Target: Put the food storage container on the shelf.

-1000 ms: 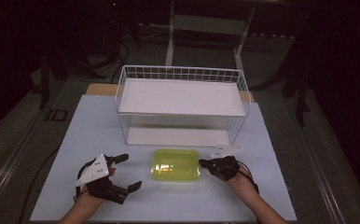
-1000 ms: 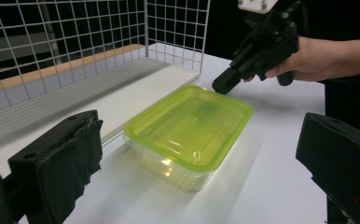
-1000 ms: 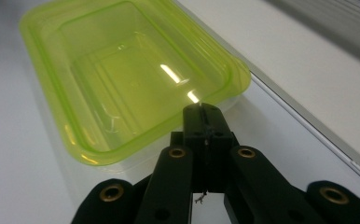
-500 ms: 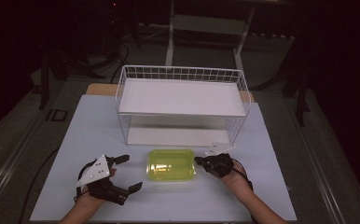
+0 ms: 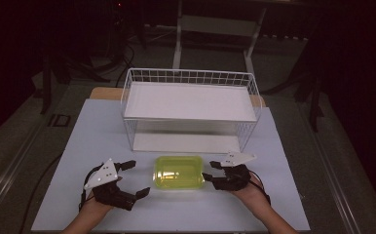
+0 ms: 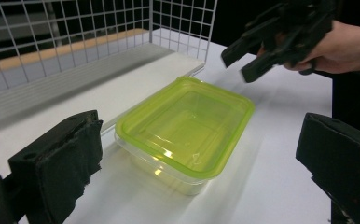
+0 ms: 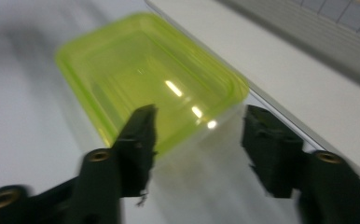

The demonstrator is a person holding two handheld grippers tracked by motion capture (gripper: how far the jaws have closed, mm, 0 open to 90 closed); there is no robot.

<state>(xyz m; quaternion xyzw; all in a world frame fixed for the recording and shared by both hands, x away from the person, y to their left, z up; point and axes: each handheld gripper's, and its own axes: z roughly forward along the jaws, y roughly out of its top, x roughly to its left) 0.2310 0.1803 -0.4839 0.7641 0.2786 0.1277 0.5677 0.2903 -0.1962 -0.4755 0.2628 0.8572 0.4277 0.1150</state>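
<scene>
1. White wire rack (image 5: 191, 100) stands at the far edge of my table (image 5: 98, 131), centred between its left and right edges. Mesh walls rise round a flat white upper shelf (image 5: 188, 101).
2. Beneath it a white lower shelf (image 5: 183, 142) lies on the table top, open toward my side.
3. A wooden board (image 5: 101, 92) shows behind the rack at the far left corner, and again at the far right corner.
4. Grey floor (image 5: 25, 141) beyond the left edge, with a dark cable (image 5: 42, 180) lying across it.
5. A pale metal frame (image 5: 215, 24) stands in the dark background past the far edge.
</scene>
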